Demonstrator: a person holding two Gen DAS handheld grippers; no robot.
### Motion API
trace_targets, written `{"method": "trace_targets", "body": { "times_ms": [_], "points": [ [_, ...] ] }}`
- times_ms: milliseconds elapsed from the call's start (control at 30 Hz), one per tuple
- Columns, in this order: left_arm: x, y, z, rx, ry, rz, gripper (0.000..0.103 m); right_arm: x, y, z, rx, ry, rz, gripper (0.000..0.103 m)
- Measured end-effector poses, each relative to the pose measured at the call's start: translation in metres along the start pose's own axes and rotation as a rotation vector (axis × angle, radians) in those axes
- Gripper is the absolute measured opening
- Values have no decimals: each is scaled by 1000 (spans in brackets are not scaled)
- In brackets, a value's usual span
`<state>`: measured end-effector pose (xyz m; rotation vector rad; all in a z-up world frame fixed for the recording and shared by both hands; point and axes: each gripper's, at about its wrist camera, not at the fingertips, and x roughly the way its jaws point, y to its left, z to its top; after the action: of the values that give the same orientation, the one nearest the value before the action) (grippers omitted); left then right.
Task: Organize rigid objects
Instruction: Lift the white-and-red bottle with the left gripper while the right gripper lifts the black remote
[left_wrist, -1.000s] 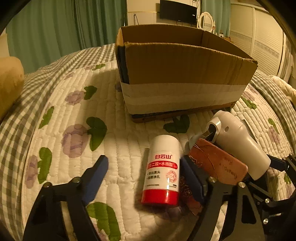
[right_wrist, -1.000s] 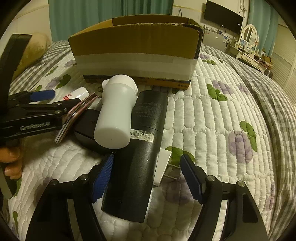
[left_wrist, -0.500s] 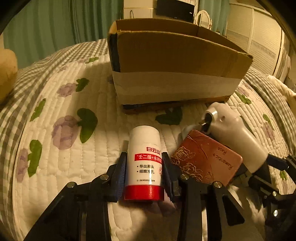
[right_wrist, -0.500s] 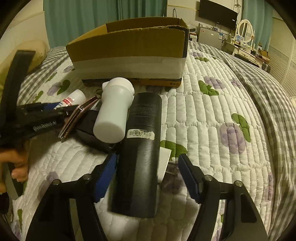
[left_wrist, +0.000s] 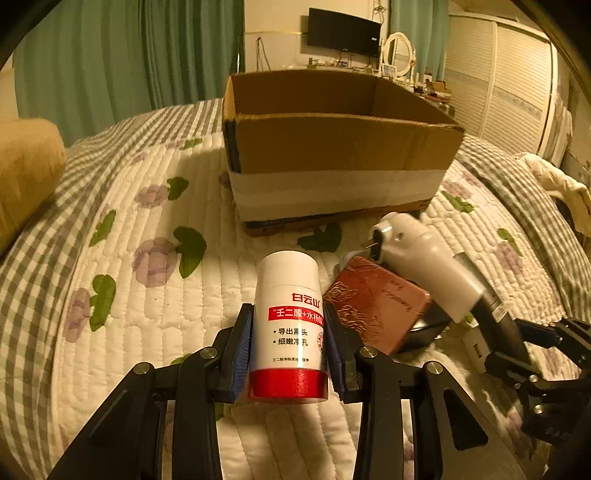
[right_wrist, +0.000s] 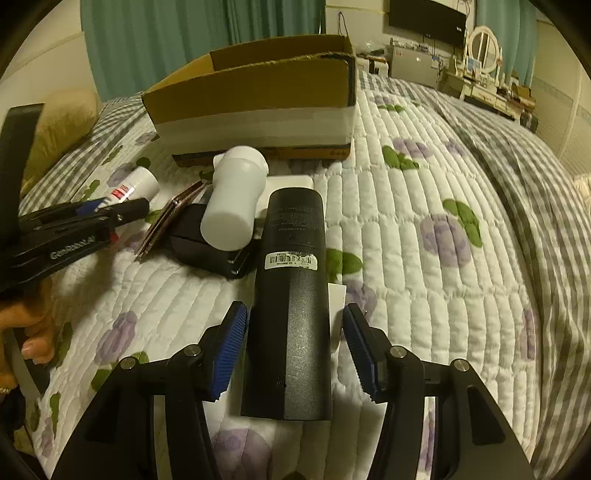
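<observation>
Left hand-held gripper (left_wrist: 287, 347) tight around bottle (left_wrist: 288, 325)

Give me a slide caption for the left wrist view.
Left gripper clamps a white bottle on the quilt, facing the cardboard box.

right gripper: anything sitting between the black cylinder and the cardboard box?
Yes. In the right wrist view a flat white block lies on the quilt just beyond the black cylinder, before the cardboard box. Past it, only bare quilt shows.
</observation>
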<state>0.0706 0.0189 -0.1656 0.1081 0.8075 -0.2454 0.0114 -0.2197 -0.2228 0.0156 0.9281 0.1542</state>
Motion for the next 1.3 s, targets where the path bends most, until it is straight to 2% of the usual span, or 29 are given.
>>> {"method": "trace_targets", "body": {
  "times_ms": [100, 233, 267, 300, 433, 733, 800, 1133, 1167, 1267, 1300],
  "points": [
    [-8, -2, 0, 4, -10, -9, 36, -3, 0, -5, -22, 20, -13, 58],
    [-18, -3, 0, -1, -19, -16, 36, -14, 2, -11, -21, 18, -26, 58],
    [-19, -2, 0, -5, -20, -17, 36, -14, 1, -11, -18, 32, -17, 55],
    [-21, 0, 0, -6, -23, -15, 36, -14, 1, -13, -14, 44, -9, 43],
    [-28, 3, 0, -9, -34, -8, 36, -17, 5, -19, -26, 62, -5, 42],
    [-46, 2, 7, -13, -70, -18, 36, -42, 12, -14, -44, -11, -36, 42],
    [-51, 0, 10, -12, -82, -25, 36, -53, 9, -12, -31, -51, -42, 41],
    [-82, -6, 22, -10, -145, -47, 36, -68, 11, -7, -29, -128, -40, 38],
    [-85, -7, 23, -12, -151, -48, 36, -70, 12, -6, -30, -138, -40, 36],
    [-92, -8, 26, -15, -164, -53, 36, -77, 15, -2, -37, -165, -45, 14],
    [-95, -8, 27, -15, -168, -53, 36, -79, 16, 0, -47, -166, -47, 12]
  ]
}}
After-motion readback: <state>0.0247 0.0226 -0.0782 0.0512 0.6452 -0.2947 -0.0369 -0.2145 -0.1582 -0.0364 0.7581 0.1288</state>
